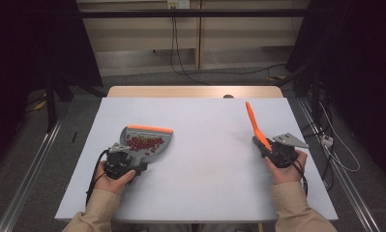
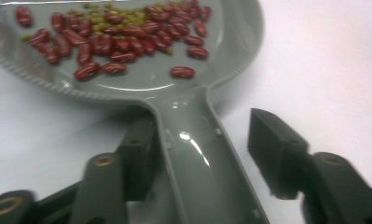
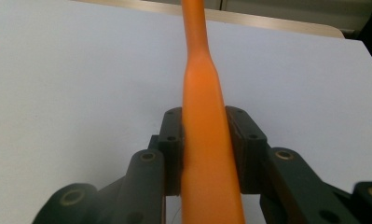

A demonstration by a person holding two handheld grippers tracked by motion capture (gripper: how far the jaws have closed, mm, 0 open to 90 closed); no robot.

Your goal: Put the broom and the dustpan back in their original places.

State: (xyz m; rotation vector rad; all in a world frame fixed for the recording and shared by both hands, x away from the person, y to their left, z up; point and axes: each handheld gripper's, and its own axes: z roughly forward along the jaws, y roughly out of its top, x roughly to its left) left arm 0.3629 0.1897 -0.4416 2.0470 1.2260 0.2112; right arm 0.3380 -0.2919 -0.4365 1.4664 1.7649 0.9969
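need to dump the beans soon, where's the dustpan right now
In the high view the grey dustpan lies on the left half of the table, beans inside it, its handle between the open left tongs.

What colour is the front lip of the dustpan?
Orange; the dustpan itself is grey, with an orange lip along its front edge. The high view shows it best.

My high view looks forward and down from above my side, taking in the whole bench (image 1: 200, 183). My left gripper view sits close over the dustpan (image 2: 188, 140), also at lower left of the high view. My right gripper view faces along the orange handle (image 3: 204, 140) toward the bench's far edge.
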